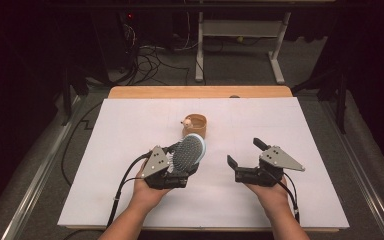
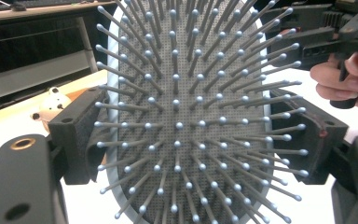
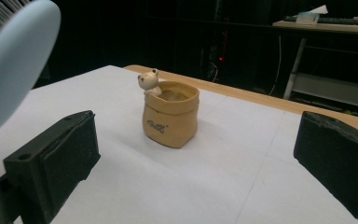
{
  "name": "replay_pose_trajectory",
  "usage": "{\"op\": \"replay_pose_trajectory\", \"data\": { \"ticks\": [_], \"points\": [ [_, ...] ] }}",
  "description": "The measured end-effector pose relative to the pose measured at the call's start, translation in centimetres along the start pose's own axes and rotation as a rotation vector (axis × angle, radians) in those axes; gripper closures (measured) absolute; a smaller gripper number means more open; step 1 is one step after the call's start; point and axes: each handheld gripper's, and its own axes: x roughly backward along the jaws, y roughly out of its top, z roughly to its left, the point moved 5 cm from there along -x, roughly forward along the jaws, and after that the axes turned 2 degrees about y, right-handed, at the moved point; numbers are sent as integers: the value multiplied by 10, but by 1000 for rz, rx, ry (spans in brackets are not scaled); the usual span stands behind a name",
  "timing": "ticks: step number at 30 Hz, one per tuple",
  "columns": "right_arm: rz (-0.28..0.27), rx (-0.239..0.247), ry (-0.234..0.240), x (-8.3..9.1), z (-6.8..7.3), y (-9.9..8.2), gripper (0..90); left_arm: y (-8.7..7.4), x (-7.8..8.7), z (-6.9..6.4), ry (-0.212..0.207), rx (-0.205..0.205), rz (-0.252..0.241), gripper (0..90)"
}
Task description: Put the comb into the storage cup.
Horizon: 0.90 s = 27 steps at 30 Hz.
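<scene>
Plainly, the left gripper (image 1: 182, 162) clamps the hairbrush (image 1: 190, 150); the right gripper (image 1: 245, 152) gapes wide, empty.

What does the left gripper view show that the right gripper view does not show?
Left gripper view alone: the hairbrush's grey bristle face, clamped between the left gripper's fingers, and the other hand. Right gripper view alone: the right gripper's open fingers and the whole tan pot. Both: the small bear, the white table.

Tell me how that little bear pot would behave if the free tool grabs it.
The pot looks like glazed ceramic, so probably rigid, slick and chippable. Its squat body and broad base suggest it won't tip easily. The bear on its rim seems the most fragile part.
</scene>
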Motion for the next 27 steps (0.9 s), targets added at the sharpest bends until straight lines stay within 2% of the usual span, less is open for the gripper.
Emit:
{"op": "replay_pose_trajectory", "data": {
  "ticks": [10, 17, 27],
  "points": [
    [-20, -41, 61, 2, 10, 9, 18, -1, -4, -9, -6, -29, 12, 209],
    [-37, -47, 110, 3, 21, 15, 32, -2, -6, -13, -6, -33, 14, 209],
    [-48, -44, 152, 2, 37, 22, 34, -3, -7, -15, -3, -38, 21, 209]
  ]
}}
